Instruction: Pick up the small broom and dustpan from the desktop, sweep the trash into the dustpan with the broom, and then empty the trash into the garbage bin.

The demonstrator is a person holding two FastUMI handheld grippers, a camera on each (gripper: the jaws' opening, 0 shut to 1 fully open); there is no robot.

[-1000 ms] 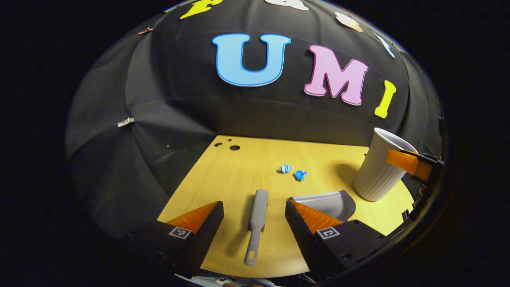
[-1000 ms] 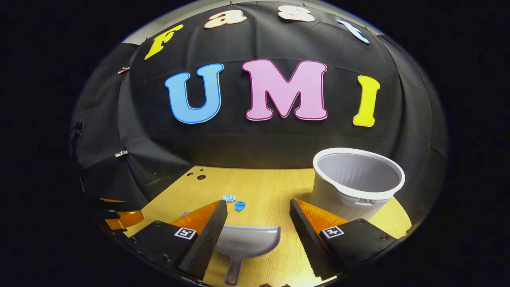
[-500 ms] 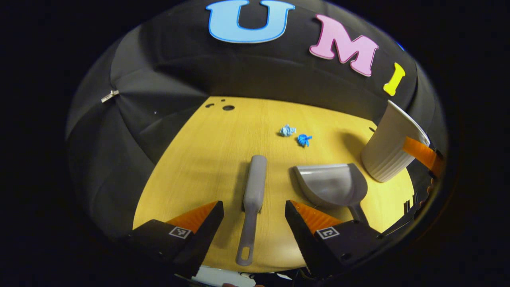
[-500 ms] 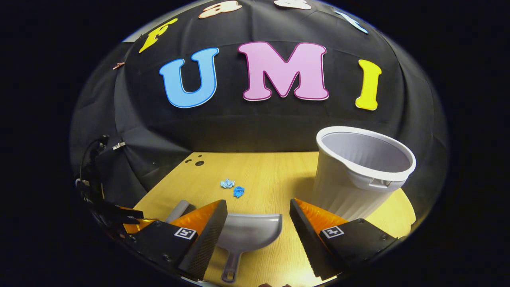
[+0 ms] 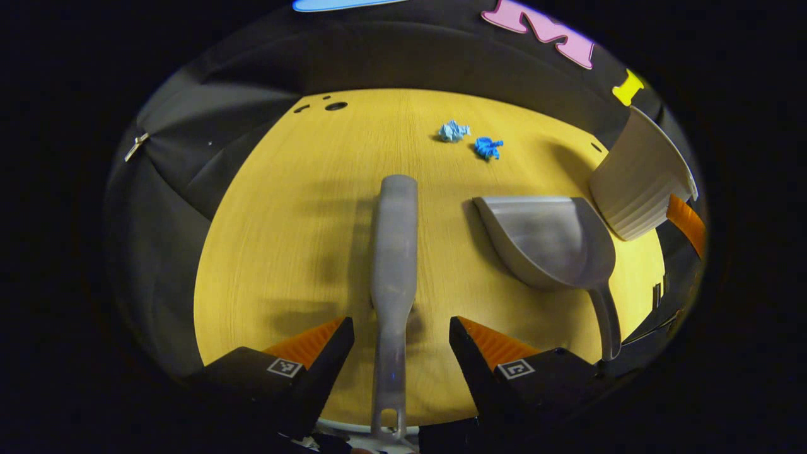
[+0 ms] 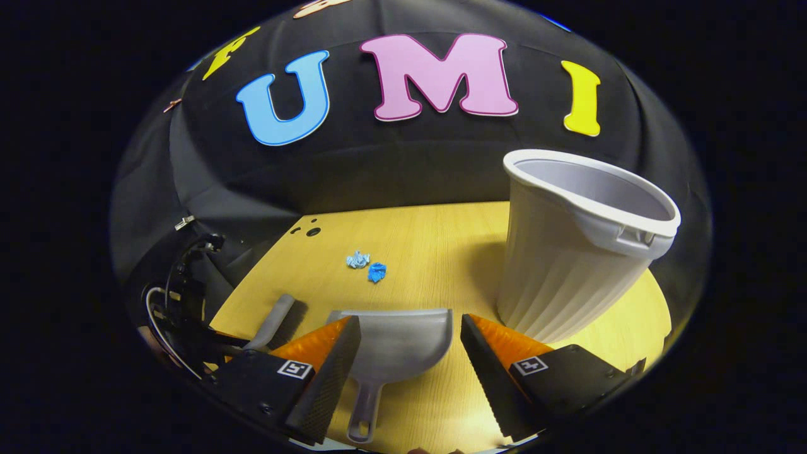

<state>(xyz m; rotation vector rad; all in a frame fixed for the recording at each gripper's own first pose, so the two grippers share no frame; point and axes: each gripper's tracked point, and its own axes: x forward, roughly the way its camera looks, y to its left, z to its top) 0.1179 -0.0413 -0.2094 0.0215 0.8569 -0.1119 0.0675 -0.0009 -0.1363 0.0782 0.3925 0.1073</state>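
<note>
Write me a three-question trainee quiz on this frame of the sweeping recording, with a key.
1. True or false: the left hand-held gripper is shut on the broom.
2. How many blue paper scraps lie on the desktop?
3. Multiple choice: in the right gripper view, the dustpan's handle lies
A. between the open fingers of the right hand-held gripper
B. inside the garbage bin
C. on top of the broom

Key
1. False: its fingers stand open on either side of the broom's handle.
2. Two, side by side.
3. A
</note>
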